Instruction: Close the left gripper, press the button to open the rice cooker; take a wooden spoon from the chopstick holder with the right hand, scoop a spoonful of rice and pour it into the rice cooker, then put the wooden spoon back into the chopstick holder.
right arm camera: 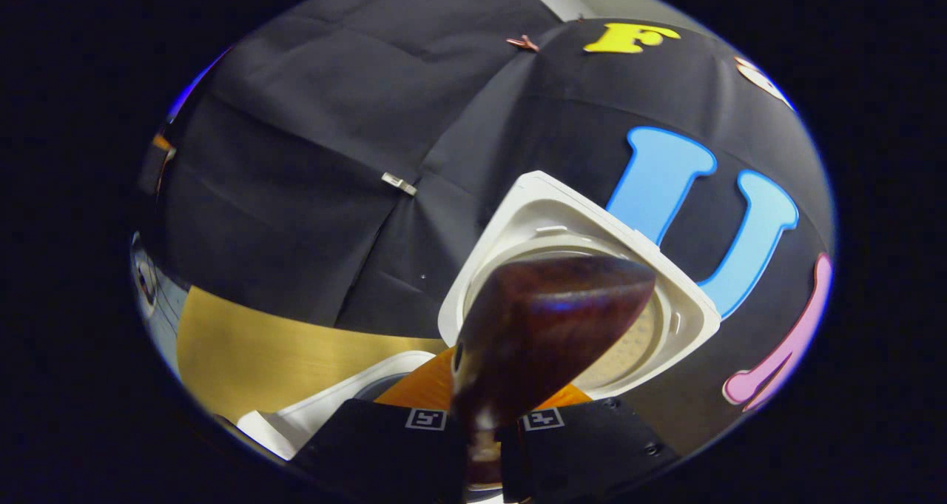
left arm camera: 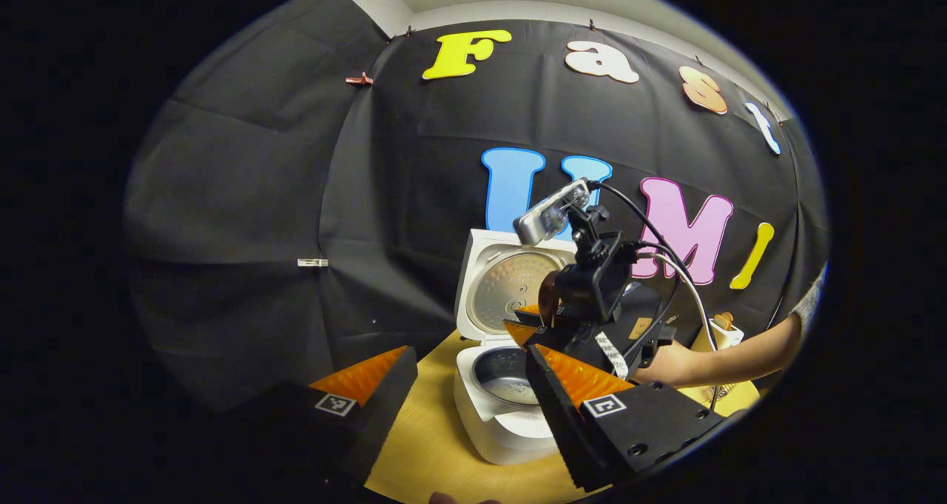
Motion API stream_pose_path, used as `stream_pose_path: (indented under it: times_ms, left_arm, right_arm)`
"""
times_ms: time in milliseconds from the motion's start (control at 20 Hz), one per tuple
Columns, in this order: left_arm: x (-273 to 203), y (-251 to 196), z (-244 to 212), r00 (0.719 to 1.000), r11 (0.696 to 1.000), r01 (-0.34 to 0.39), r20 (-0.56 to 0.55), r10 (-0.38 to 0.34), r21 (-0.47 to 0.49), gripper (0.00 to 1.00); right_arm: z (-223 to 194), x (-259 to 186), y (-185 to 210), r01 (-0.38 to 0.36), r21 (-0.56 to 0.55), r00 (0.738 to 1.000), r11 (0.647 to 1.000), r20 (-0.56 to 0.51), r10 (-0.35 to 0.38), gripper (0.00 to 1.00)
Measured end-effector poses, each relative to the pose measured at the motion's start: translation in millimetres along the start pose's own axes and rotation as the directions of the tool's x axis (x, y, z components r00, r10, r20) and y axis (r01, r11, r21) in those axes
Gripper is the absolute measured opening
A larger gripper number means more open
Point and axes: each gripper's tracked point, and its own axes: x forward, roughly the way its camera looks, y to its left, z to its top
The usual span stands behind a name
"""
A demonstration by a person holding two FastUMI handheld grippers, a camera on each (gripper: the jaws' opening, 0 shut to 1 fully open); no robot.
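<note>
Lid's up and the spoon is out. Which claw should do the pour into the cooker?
Right. The right claw is shut on the wooden spoon, over the open rice cooker. The left claw is open, holding nothing.

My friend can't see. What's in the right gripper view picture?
A dark wooden spoon is clamped in the right tongs, its bowl looming close to the camera. Behind it stands the white rice cooker with its lid open, on a yellow table.
</note>
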Motion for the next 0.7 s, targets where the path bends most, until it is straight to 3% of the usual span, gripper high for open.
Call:
stream_pose_path:
  times_ms: [50, 200, 300, 400, 450, 500, 550, 600, 700]
  left_arm:
    - [0, -1, 0, 1.0, 1.0, 0.001, 0.0, -0.001, -0.001, 0.95]
    - [3, -5, -1, 1.0, 1.0, 0.007, -0.001, -0.007, 0.002, 0.95]
    - [5, -10, 2, 1.0, 1.0, 0.015, 0.0, -0.015, 0.005, 0.95]
    - [8, -16, 3, 1.0, 1.0, 0.025, 0.0, -0.025, 0.011, 0.95]
    - [9, -18, 4, 1.0, 1.0, 0.029, 0.0, -0.029, 0.012, 0.92]
    - [10, -22, 3, 0.999, 0.999, 0.035, 0.0, -0.035, 0.013, 0.95]
    - [11, -25, 4, 0.999, 0.999, 0.04, -0.001, -0.04, 0.013, 0.95]
    - [12, -29, 4, 0.999, 0.999, 0.045, -0.001, -0.045, 0.015, 0.92]
    - [14, -37, 4, 0.998, 0.998, 0.058, -0.005, -0.058, 0.022, 0.95]
  right_arm:
    - [2, 0, -5, 0.004, 0.07, 1.0, 0.998, 0.001, -0.004, 0.12]
    - [-4, -4, -28, 0.026, 0.32, 1.0, 0.947, -0.015, -0.022, 0.12]
    - [-9, -7, -42, 0.043, 0.458, 0.999, 0.888, -0.031, -0.032, 0.12]
    - [-12, -8, -58, 0.064, 0.592, 0.998, 0.804, -0.039, -0.051, 0.12]
    - [-17, -11, -67, 0.081, 0.658, 0.997, 0.748, -0.047, -0.067, 0.12]
    - [-20, -13, -75, 0.092, 0.725, 0.996, 0.682, -0.052, -0.078, 0.12]
    - [-24, -16, -84, 0.097, 0.789, 0.995, 0.606, -0.057, -0.084, 0.22]
    - [-28, -20, -92, 0.101, 0.847, 0.994, 0.521, -0.063, -0.09, 0.22]
    - [-25, -32, -107, 0.076, 0.933, 0.993, 0.353, -0.039, -0.113, 0.22]
